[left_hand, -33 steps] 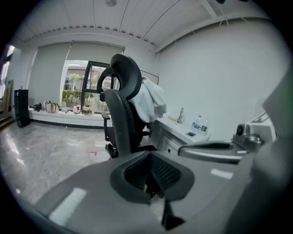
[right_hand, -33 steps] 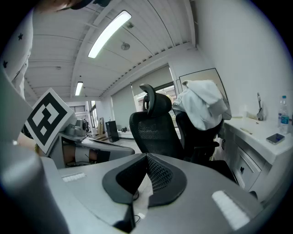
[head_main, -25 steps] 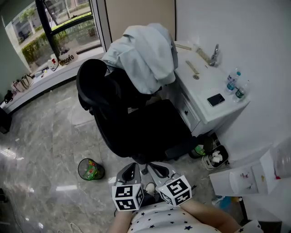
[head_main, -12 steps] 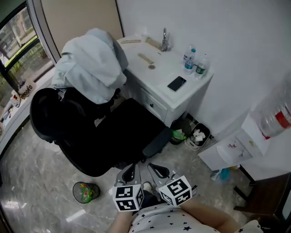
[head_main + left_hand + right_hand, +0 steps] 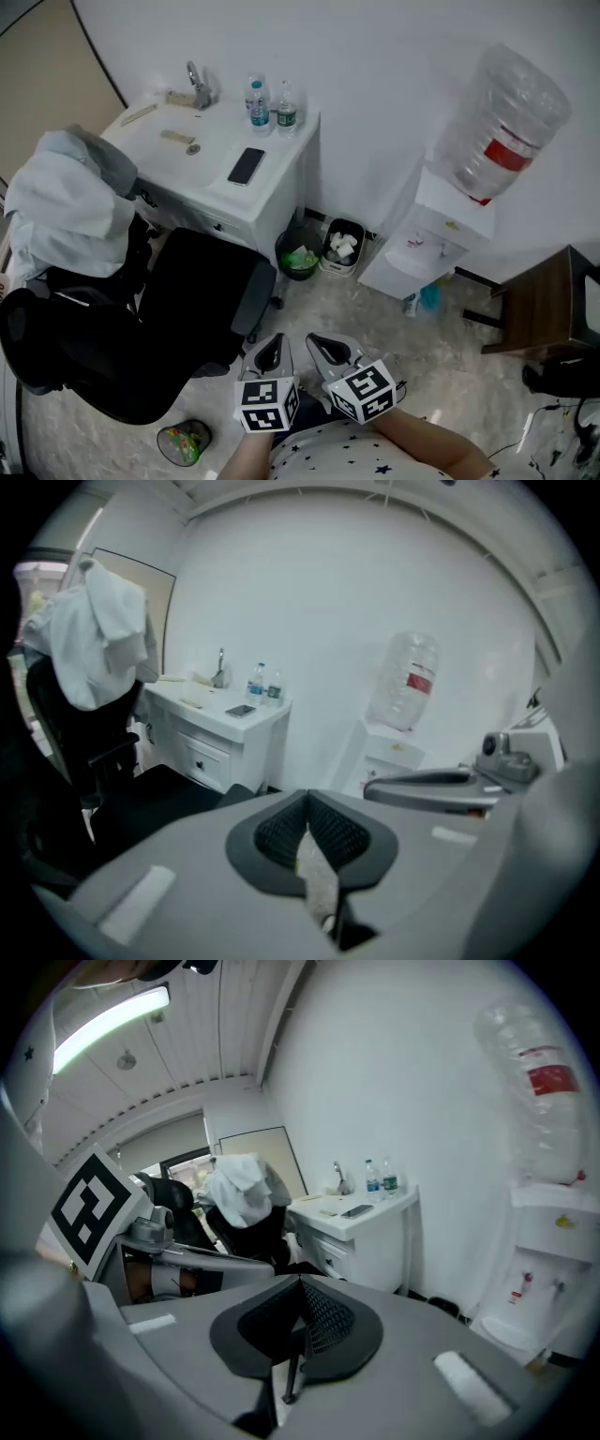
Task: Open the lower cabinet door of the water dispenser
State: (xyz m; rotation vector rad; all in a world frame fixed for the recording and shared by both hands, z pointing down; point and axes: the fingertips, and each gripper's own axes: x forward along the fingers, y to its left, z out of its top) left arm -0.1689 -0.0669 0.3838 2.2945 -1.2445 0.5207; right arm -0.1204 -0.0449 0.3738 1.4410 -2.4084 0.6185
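- Left gripper (image 5: 272, 354), right gripper (image 5: 328, 352): both clenched, empty, side by side.
- Floor (image 5: 412, 361): open ahead, chair (image 5: 187, 300) left, wooden stool (image 5: 534, 305) right.
- Water dispenser (image 5: 424, 246): far, against the wall (image 5: 375, 94), beside a bin (image 5: 342, 246).
- Lower cabinet door (image 5: 392, 274): poorly seen, edge probably frontal. Approach low with jaws released.

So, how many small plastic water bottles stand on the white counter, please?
2: a blue-labelled bottle and a green-labelled bottle side by side at the white counter's back corner.

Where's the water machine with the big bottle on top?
In the head view the water dispenser stands at the upper right against the white wall, between two small bins and a brown table.
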